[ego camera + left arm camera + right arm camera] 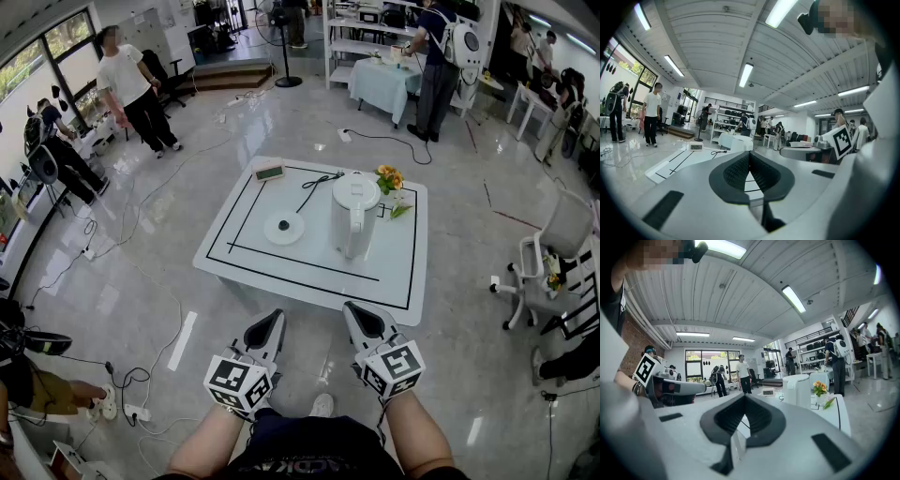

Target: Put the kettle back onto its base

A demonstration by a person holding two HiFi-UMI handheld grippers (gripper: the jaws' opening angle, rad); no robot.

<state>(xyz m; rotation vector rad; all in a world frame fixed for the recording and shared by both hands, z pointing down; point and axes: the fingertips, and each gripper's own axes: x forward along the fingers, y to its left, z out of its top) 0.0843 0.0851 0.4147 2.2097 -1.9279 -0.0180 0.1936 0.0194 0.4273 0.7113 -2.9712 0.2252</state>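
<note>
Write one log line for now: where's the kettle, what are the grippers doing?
kettle: on table, right of base, apart | left gripper: shut, empty | right gripper: shut, empty | task: not started

Glossy plastic kettle [355, 215] (smooth); polished floor [169, 281].

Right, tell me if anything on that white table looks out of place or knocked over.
Only the kettle: it stands upright on the table beside its round base, not on it, so the base sits bare. Nothing looks tipped, spilled or damaged, and the flowers stand upright too.
</note>
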